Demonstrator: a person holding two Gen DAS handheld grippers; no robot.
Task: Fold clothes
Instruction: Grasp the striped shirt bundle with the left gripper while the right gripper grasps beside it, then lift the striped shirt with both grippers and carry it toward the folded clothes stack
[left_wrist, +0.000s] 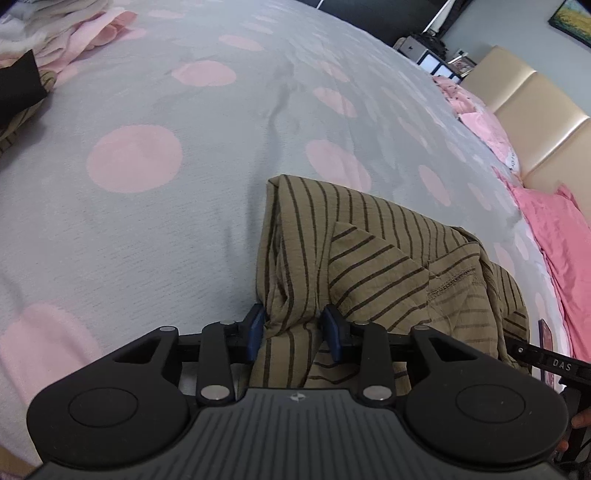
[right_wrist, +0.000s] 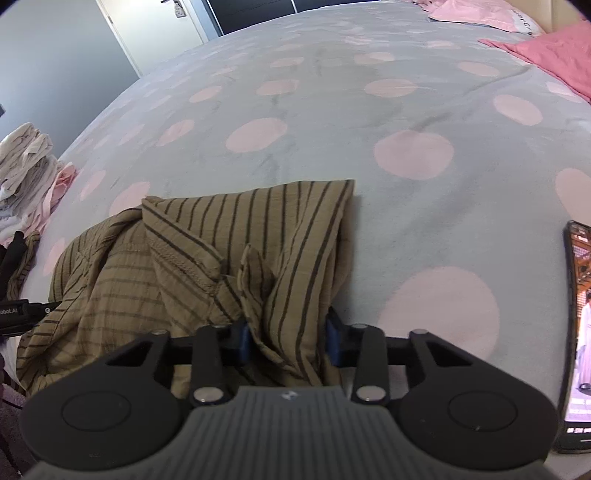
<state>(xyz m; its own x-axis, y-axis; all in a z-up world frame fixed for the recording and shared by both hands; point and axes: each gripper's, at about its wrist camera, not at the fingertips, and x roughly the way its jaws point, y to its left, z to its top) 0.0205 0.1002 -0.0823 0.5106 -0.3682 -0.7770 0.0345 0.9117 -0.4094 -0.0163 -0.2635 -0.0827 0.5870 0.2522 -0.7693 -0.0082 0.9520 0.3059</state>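
Both wrist views look across a bed (left_wrist: 184, 229) covered by a grey spread with large pink dots. The striped garment (left_wrist: 388, 251), olive-brown cloth with thin dark stripes, lies bunched at the near edge of the bed, one folded corner pointing toward the middle of the bed and a stitched hem turned up on top. Left gripper (left_wrist: 293, 334): jaws narrowed to a small gap, blue pads pressed on either side of a gathered fold of the striped garment; cloth fills the gap and drapes down over the gripper body. Right gripper (right_wrist: 288, 341): same state, jaws nearly closed, blue pads clamped on a bunched fold along the garment's other side; cloth fills the gap here too. The two grips sit on opposite ends of the near portion of the garment, with the crumpled bulk between them. In the left view part of the other gripper's black frame shows at the right edge, just beside the cloth. A phone (right_wrist: 580, 332) with a lit screen lies on the bed's near edge, apart from the garment on the right gripper's side. A pile of pale and pink clothes (right_wrist: 26, 177) sits at the far left side of the bed, with another dark item and more striped cloth just beside it. Pink pillows (left_wrist: 554, 229) lie along the head end by a padded beige headboard (left_wrist: 535, 122).
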